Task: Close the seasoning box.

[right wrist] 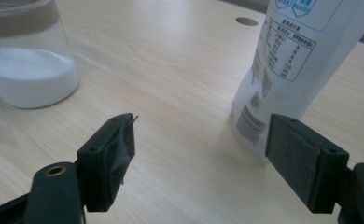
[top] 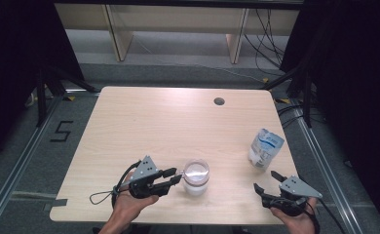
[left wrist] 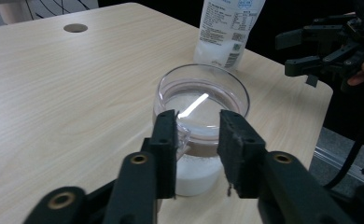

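Jar [top: 196, 176] of white powder stands near the front edge of a pale wooden table [top: 144, 122], the landmark for everything else here. Just to its left, the left gripper [top: 175, 176] points at the glass, its jaws set narrowly apart with the tips at the jar's rim; in the left gripper view they flank the near side of the rim, and whether they actually pinch it cannot be told. Well to the jar's right, a white printed pouch [top: 264, 149] stands upright near the table's right edge. Beyond the jar on that same side, nearer the front corner, the right gripper [top: 268, 181] hovers with jaws spread wide, aimed at the pouch and gripping nothing.
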Tool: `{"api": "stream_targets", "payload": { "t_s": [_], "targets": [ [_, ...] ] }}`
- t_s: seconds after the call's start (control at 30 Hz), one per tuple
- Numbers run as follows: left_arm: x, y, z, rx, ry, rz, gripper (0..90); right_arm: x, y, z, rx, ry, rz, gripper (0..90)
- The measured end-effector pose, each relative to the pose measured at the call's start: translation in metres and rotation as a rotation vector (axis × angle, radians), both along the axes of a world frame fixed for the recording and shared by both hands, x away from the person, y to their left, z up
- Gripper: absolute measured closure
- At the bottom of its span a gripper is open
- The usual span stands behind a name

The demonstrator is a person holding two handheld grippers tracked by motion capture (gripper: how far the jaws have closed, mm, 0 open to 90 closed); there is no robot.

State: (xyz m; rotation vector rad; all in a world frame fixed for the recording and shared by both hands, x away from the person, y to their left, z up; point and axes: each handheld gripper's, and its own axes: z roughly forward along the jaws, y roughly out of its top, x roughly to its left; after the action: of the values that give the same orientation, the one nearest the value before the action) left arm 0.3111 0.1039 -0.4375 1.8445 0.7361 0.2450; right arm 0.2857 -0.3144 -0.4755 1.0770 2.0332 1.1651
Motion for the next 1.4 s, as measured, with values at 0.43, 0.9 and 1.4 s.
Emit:
{"api": "stream_targets", "payload": {
  "t_s": [0.43, 0.9, 1.4],
  "targets": [
    [-0.01, 0.018, -0.017, -0.005, 0.073, 0.062, 28.3, -0.007, 0.006, 0.002, 0.14, 0.0, 0.084, 15.5],
    [-0.016, 0.023, -0.035, 0.01, 0.103, 0.073, 18.3, -0.019, 0.017, 0.0, 0.15, 0.035, 0.09, 15.5],
    [-0.028, 0.026, -0.046, 0.03, 0.11, 0.039, 15.3, -0.026, 0.023, -0.003, 0.108, 0.077, 0.108, 15.5]
  ]
}}
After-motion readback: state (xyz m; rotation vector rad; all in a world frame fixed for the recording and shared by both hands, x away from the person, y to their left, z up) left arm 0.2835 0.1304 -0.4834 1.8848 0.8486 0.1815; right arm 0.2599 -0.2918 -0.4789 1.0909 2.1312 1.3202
